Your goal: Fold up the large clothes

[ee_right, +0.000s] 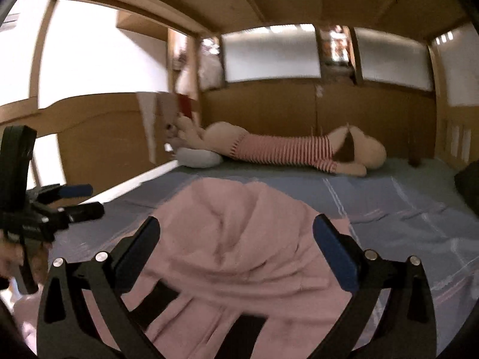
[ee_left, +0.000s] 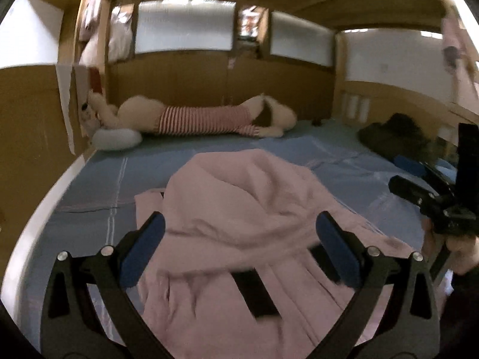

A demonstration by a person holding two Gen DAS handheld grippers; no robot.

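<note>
A large pink garment (ee_left: 239, 209) with black stripes lies crumpled on the blue bed sheet (ee_left: 98, 185), its hood bunched toward the far side. My left gripper (ee_left: 241, 224) hovers open above its near part, nothing between the blue pads. My right gripper (ee_right: 236, 229) is also open over the same pink garment (ee_right: 239, 239), empty. The right gripper (ee_left: 431, 200) shows at the right edge of the left wrist view, held by a hand. At the left edge of the right wrist view appears the left gripper (ee_right: 71, 200), fingers apart.
A long plush toy (ee_left: 203, 116) in a red-striped shirt lies along the wooden back wall, with a pale cushion (ee_left: 116, 139) at its left. A dark bundle (ee_left: 398, 134) sits at the bed's right side. Wooden panels enclose the bed; bare blue sheet (ee_right: 404, 209) surrounds the garment.
</note>
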